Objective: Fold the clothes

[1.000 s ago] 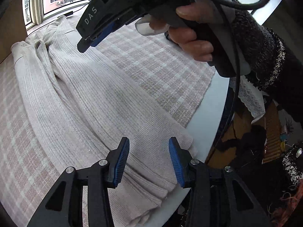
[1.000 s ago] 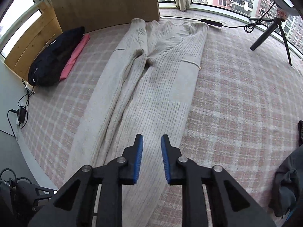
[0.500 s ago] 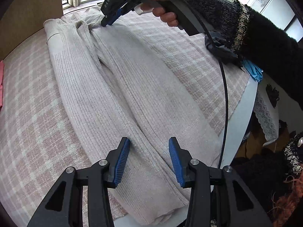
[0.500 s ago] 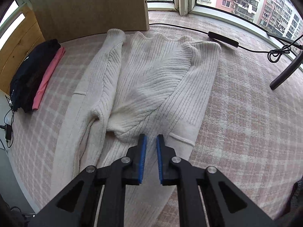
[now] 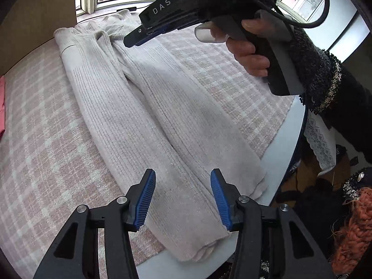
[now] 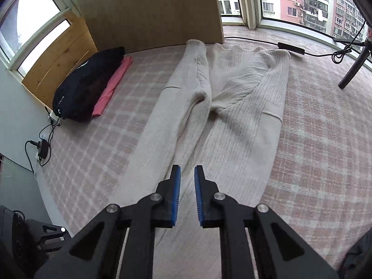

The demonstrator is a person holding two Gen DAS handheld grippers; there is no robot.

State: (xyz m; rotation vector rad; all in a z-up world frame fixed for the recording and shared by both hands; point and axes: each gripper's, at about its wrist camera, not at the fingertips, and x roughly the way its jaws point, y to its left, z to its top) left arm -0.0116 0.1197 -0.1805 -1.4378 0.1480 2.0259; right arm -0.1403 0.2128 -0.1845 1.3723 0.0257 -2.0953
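A pink plaid cloth (image 6: 320,153) covers the table, with the cream ribbed cardigan (image 6: 241,121) laid lengthwise, hem nearest. The left gripper (image 5: 182,195), just widened, hangs empty over the hem; the right gripper (image 6: 187,194) hovers nearly closed, empty, having pulled back from the collar. Folded dark and pink clothes (image 6: 88,86) lie beyond, windows (image 6: 302,0) behind.

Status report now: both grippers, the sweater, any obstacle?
Left gripper open over sweater hem, jaws just widened. Right gripper narrow gap, holding nothing, above sweater. Nothing lying on it.
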